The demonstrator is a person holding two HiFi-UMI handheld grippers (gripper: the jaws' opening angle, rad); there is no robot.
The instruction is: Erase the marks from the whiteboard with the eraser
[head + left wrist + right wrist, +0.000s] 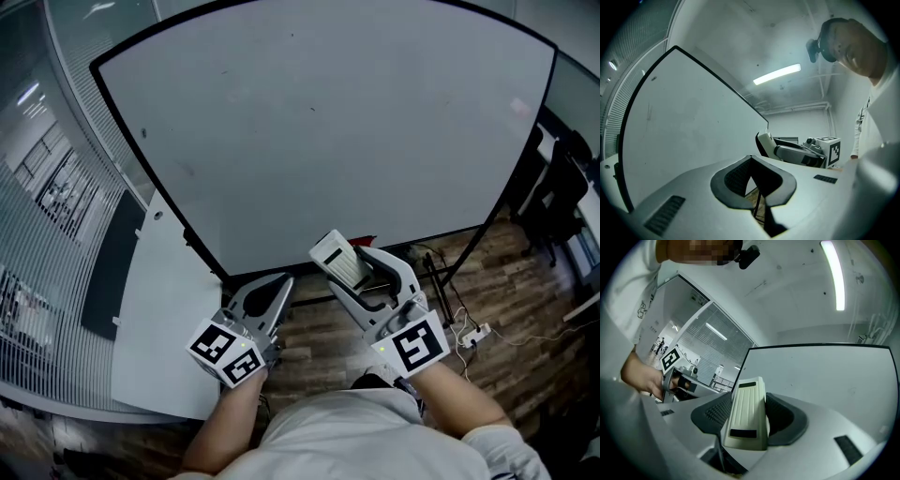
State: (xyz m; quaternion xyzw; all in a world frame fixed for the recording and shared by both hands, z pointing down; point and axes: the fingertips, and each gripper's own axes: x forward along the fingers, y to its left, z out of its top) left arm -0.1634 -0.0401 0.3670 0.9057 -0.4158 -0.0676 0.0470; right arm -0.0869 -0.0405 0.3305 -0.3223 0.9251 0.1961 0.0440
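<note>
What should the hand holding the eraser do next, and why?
Probably raise the right gripper until the eraser meets the whiteboard. The eraser is clamped between its jaws, yet it hangs below the board's bottom edge, not touching, and a few faint specks seem to show on the board.

The person holds both arms low and bent in front of the torso, with the bare left forearm (223, 424) and right forearm (461, 398) reaching forward. The left hand-held gripper (281, 281) points forward and slightly right, its jaw tips meeting with nothing between them. The right hand-held gripper (349, 274) sits just beside it, a little further forward and angled up to the left. Its jaws are clamped on the sides of the eraser (336, 255), which sticks out past the tips.
</note>
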